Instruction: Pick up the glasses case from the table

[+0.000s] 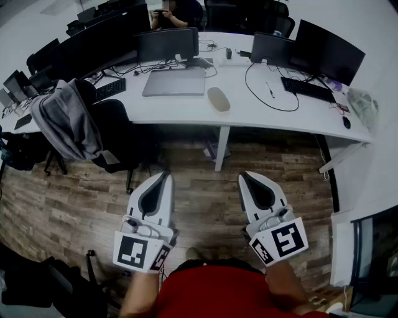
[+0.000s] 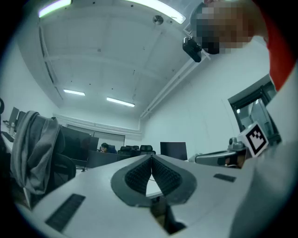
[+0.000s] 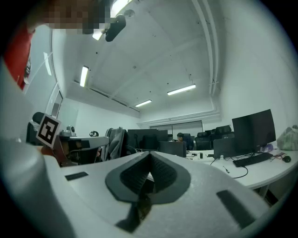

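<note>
Nearest the head camera is the person's red shirt (image 1: 230, 292), with a bare forearm reaching out on each side of it. Each forearm ends in a white tool bearing a marker cube: the left tool (image 1: 166, 175) and the right tool (image 1: 244, 176) are held side by side, well apart from each other, over the wood-plank floor (image 1: 199, 195) and pointing toward the table (image 1: 261, 112). In the left gripper view the left tool (image 2: 151, 157) has its ribbed dark pads closed tip to tip with nothing between them. In the right gripper view the right tool (image 3: 150, 154) is likewise fully closed and empty.

Beyond the tools, to the left, a black chair (image 1: 118, 133) with a grey jacket (image 1: 65, 121) draped over its back stands at the table's front edge. The glasses case (image 1: 218, 99), a beige oval, lies flat near the table's front edge, above the white table leg and well apart from both tools. Just to its left lies a closed grey laptop (image 1: 175, 81); to its right a black cable (image 1: 270, 93) loops across the white top. Further back stand a black keyboard (image 1: 308, 89) and several dark monitors (image 1: 329, 49). At the far side a seated person (image 1: 171, 12) is partly visible.
</note>
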The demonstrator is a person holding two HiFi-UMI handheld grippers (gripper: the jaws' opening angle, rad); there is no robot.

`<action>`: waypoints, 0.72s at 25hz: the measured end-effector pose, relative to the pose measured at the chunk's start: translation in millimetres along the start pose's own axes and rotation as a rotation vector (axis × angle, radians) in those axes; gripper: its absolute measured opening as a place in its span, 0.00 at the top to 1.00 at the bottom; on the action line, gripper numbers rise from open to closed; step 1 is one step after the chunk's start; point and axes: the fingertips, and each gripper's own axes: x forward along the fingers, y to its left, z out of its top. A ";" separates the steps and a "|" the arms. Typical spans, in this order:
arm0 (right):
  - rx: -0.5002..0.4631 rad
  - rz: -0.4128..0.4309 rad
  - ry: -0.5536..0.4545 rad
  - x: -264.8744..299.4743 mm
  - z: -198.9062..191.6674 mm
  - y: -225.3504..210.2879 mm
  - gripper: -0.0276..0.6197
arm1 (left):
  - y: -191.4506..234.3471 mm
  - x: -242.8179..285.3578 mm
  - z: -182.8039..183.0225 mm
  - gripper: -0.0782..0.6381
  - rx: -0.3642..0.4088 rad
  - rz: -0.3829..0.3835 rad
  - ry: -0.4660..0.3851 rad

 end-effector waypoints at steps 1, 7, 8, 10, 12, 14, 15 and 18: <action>0.000 -0.001 -0.001 0.1 0.3 0.4 0.95 | 0.3 -0.3 -0.2 0.88 -0.002 -0.001 0.000; 0.034 -0.013 -0.006 7.0 -2.5 5.7 0.95 | 10.3 -5.3 -4.0 0.88 -0.016 -0.006 0.001; 0.036 -0.016 -0.002 9.9 -4.5 7.4 0.95 | 13.7 -6.6 -5.1 0.88 -0.018 -0.007 0.002; 0.037 -0.020 0.006 17.8 -8.6 12.4 0.95 | 22.5 -9.4 -7.6 0.88 -0.022 -0.008 0.001; 0.033 -0.023 0.012 27.6 -12.8 19.2 0.95 | 33.7 -12.6 -9.9 0.88 -0.024 -0.012 -0.002; 0.025 -0.032 0.017 38.3 -16.4 25.3 0.95 | 47.4 -14.9 -11.7 0.88 -0.024 -0.016 -0.009; 0.020 -0.038 0.019 44.2 -17.4 27.0 0.95 | 55.0 -14.8 -12.5 0.88 -0.025 -0.016 -0.013; 0.001 -0.051 0.024 62.1 -17.8 27.1 0.95 | 76.0 -9.6 -15.4 0.88 -0.034 -0.010 -0.021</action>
